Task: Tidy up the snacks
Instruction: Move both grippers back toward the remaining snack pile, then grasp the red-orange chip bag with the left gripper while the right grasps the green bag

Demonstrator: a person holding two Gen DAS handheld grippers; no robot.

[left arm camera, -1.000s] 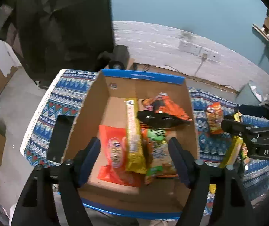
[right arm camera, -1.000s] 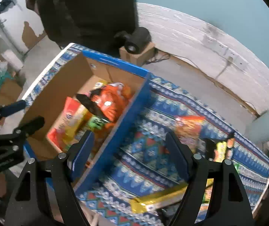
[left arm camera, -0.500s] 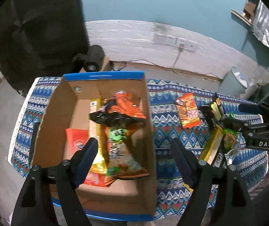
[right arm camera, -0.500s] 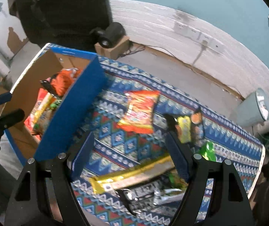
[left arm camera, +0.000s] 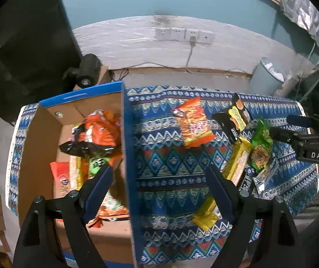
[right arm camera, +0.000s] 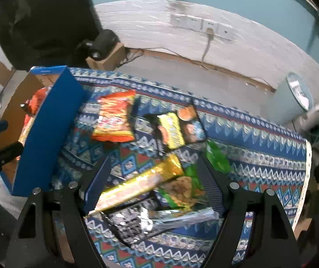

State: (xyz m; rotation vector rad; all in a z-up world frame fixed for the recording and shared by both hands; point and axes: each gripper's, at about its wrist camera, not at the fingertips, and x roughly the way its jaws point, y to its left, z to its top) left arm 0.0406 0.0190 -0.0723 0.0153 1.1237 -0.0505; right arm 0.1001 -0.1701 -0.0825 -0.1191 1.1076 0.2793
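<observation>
Snacks: loose packets spread on the right half of the table (left arm camera: 166,165), the rest piled in the cardboard box (left arm camera: 36,147) at the left end.
Orange packet (left arm camera: 194,126): crinkled foil bag, orange with a red and white label, lying flat and apart from the others, just right of the box's blue wall; also seen at (right arm camera: 114,118).
Yellow-and-black packet (right arm camera: 170,129): flat on the cloth to the right of the orange one, with a dark packet showing a round orange print touching its right side.
Long gold bar (right arm camera: 141,183): glossy yellow wrapper, lying slantwise near the table's near edge, resting over a silver-and-black packet (right arm camera: 137,223).
Green packet (right arm camera: 181,189): green bag with a photo of brownish snack pieces, touching the gold bar's right end.
Box contents: an orange-and-black bag (left arm camera: 96,134) on top at the far side; red, yellow and green packets beneath it nearer the camera.
Left gripper (left arm camera: 159,189): jaws spread wide, holding nothing, straddling the box's right wall.
Right gripper (right arm camera: 152,183): jaws spread wide, empty, above the gold bar and green packet; contact cannot be told.
Table cover: blue patterned cloth.
</observation>
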